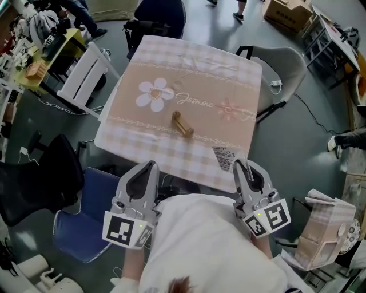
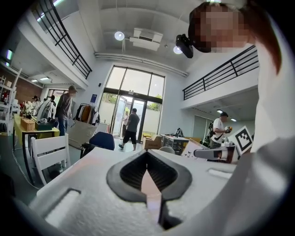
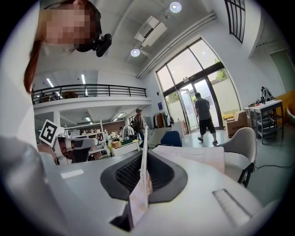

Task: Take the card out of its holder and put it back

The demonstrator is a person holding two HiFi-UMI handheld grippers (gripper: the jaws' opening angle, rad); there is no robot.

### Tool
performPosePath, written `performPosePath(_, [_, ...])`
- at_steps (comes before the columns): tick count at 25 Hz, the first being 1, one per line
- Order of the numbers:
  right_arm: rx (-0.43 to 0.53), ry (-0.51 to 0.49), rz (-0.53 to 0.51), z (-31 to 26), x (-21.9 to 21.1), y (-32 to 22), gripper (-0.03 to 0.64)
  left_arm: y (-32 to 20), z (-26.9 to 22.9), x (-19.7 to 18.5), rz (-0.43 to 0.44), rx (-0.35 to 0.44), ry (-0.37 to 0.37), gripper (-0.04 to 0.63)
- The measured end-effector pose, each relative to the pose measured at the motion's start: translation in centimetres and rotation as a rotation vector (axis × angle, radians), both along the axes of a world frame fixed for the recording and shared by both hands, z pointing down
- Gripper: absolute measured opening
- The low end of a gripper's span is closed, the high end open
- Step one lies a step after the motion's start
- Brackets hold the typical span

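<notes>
Hidden or unclear: both hands and the gripper backs are covered by the torso (image 1: 211, 246), which also cuts off part of the table's near edge. The card's print cannot be read. The holder's slot is too small to make out.

Right gripper (image 1: 240, 166): clenched on the card (image 1: 225, 157). In the right gripper view the card (image 3: 140, 198) is seen edge-on, pinched between the pads of the right gripper (image 3: 145, 154). The card is held above the table's near edge, right of centre, well apart from the holder.

Left gripper (image 1: 151, 166): closed, tips together in the left gripper view (image 2: 147, 152), with nothing gripped. Only a pink sliver is seen through the gap behind the tips. It is held at the near edge, left of centre.

Surface: the table (image 1: 114, 146) is covered by a pink checked cloth (image 1: 194, 63) with a white flower and script print.

Container: the wooden holder (image 1: 182, 124) lies at the table's middle, no card in it.

Room: the floor (image 1: 303, 137) is grey. A blue chair (image 1: 86, 212) is seen at the near-left corner, a white chair (image 1: 86, 77) by the left edge and a grey chair (image 1: 286, 68) by the far-right corner. A cardboard box (image 1: 289, 14) stands beyond; its contents are not shown. People (image 2: 132, 129) are seen far off by the glass doors.
</notes>
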State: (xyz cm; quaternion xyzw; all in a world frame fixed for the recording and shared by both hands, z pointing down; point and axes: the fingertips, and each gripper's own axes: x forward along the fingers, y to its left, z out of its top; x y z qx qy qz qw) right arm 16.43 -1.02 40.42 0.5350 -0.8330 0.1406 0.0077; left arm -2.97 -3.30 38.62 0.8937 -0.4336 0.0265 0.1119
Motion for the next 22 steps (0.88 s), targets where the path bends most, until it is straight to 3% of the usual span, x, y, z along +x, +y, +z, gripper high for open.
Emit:
performPosePath(12, [0.026, 0.007, 0.036, -0.5, 1.1, 1.0, 0.014, 0.1, -0.3, -0.3, -0.029, 0.021, 0.024, 0.0])
performPosePath(22, [0.028, 0.027, 0.054, -1.4, 0.3, 0.8, 0.014, -0.2, 0.5, -1.8, -0.043, -0.009, 0.063, 0.0])
